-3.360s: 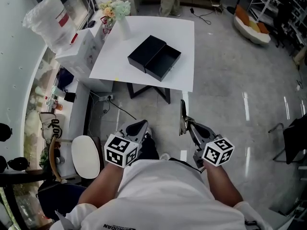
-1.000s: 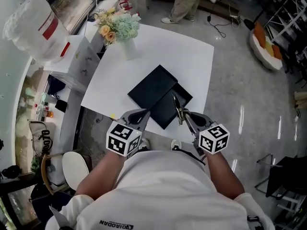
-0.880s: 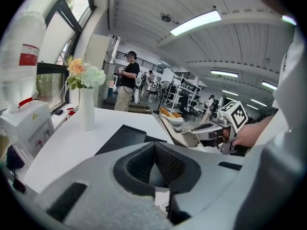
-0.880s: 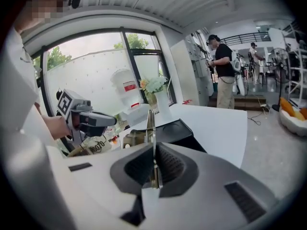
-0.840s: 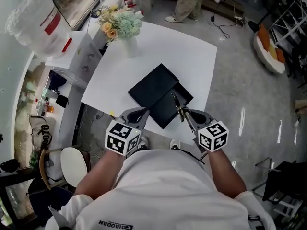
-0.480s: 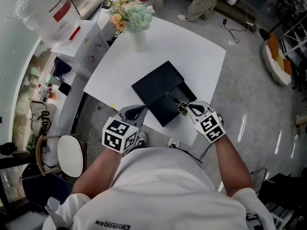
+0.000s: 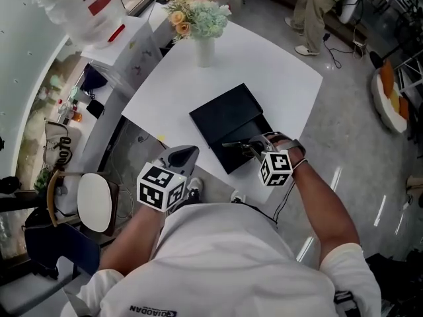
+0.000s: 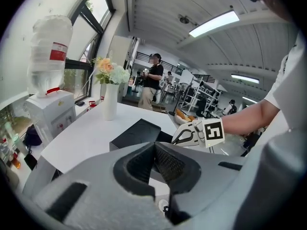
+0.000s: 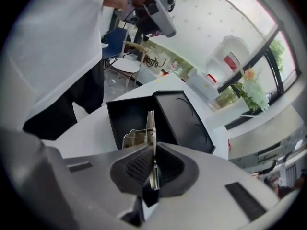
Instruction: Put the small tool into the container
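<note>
The small metal tool, a slim plier-like piece, sticks out between the pads of my right gripper; the pads still press on it while the jaws are opening slightly. In the head view the tool lies level and points left, just above the open black container, whose black lid lies beside it. The container's hollow sits right under the tool's tip. My left gripper is shut with nothing in it and hangs off the table's near edge.
The white table carries a white vase of flowers at its far corner. A water dispenser stands to the left, a round white stool below it. A person stands beyond the table.
My right gripper has swung forward over the open container and turned, so the tool now lies level and points left. The left gripper has stayed near the table's edge.
</note>
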Motion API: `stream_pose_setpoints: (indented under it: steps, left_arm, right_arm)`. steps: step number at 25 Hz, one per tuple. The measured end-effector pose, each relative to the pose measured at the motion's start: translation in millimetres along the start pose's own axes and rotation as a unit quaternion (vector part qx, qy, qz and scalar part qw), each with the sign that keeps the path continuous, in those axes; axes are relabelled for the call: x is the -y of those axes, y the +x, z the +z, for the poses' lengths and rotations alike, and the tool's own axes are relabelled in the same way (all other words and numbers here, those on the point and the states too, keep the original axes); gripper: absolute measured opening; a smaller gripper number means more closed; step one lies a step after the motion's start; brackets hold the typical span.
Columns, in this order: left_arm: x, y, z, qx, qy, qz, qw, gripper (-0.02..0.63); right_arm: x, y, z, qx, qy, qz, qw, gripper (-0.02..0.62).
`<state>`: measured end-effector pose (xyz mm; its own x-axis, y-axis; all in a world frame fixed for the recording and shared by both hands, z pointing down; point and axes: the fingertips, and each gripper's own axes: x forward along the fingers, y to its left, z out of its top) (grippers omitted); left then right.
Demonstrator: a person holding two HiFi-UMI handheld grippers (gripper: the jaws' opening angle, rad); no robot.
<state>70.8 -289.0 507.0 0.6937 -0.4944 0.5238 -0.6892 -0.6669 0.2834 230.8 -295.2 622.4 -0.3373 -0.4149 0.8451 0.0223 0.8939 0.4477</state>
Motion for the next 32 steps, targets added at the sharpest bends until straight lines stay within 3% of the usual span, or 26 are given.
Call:
stream_pose_setpoints:
  steps: [5, 11, 16, 22, 32]
  left_arm:
    - [-8.9, -9.9, -11.5, -0.001, -0.02, 0.022, 0.9996, 0.009]
    - [-15.5, -20.0, -22.7, 0.0, -0.042, 0.04, 0.9983, 0.009]
    - [-21.2, -24.2, -29.3, -0.001, -0.055, 0.05, 0.9972, 0.009]
    - [-24.4, -23.5, -35.5, -0.005, -0.063, 0.051, 0.9967, 0.009]
    - [-20.1, -17.5, -29.1, -0.007, -0.051, 0.032, 0.9982, 0.009]
  right_arm:
    - [1.1, 24.6, 5.6, -0.002, -0.084, 0.013, 0.996, 0.014]
    - [9.0, 48.0, 8.6, 0.002, -0.131, 0.005, 0.991, 0.017]
    - [4.4, 62.1, 3.5, -0.004, -0.13, 0.005, 0.992, 0.02]
    - [-3.3, 74.3, -12.9, -0.041, -0.145, 0.018, 0.988, 0.072]
    - [-5.1, 65.3, -19.6, -0.063, -0.133, 0.02, 0.989, 0.12]
